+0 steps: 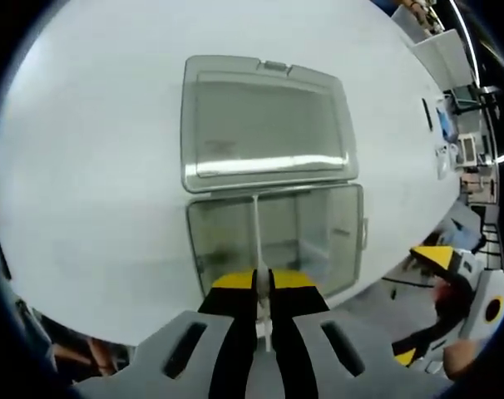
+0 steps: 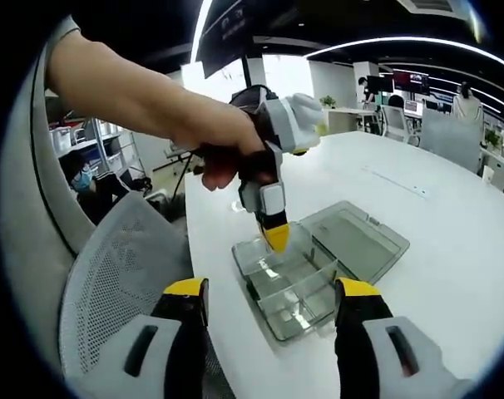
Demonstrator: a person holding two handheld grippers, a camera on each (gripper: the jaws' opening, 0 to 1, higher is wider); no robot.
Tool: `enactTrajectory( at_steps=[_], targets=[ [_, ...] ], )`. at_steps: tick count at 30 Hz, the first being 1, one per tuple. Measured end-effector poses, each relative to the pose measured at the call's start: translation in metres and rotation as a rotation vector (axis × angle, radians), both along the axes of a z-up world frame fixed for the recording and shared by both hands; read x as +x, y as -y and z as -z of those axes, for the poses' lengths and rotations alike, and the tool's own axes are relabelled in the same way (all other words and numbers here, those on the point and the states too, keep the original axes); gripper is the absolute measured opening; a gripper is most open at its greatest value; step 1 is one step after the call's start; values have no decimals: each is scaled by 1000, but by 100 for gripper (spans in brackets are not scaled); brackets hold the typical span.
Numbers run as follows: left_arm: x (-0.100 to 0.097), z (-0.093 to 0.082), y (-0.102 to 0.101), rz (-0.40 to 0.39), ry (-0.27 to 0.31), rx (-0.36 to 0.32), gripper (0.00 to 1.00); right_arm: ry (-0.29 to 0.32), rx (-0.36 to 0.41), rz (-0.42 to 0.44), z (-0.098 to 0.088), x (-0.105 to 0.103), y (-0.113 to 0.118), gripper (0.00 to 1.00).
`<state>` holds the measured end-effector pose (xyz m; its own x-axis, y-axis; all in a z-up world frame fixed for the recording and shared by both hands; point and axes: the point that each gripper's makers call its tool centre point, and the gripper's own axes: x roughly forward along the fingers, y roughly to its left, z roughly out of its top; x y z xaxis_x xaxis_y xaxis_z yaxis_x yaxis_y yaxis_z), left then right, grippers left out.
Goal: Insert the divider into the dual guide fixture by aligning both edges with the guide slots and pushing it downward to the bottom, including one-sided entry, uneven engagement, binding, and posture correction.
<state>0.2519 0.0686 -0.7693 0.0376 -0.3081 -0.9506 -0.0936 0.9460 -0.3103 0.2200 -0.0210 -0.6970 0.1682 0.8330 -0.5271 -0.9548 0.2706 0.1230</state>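
Desk (image 1: 94,166) plain white, no pattern; the box (image 1: 277,237) and its open lid (image 1: 264,125) are clear w/ a grey-green tint, divider (image 1: 257,241) pale and see-through. Left tool (image 1: 261,291) is black w/ yellow tips on a light grey body, right tool (image 2: 273,303) the same colours. Chair (image 2: 119,274) has light grey perforated mesh.

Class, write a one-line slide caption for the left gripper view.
Left gripper holds the divider upright inside the open clear box on the white table.
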Motion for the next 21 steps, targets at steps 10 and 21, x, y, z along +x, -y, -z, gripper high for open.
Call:
enactTrajectory(
  at_steps=[10,21],
  targets=[
    [0,-2,0,0,-2,-11,2,-1,1,-1,0,-1,-2,58],
    [-1,0,2,-2,2,-15,2,-8,2,2,1,-1,-1,58]
  ],
)
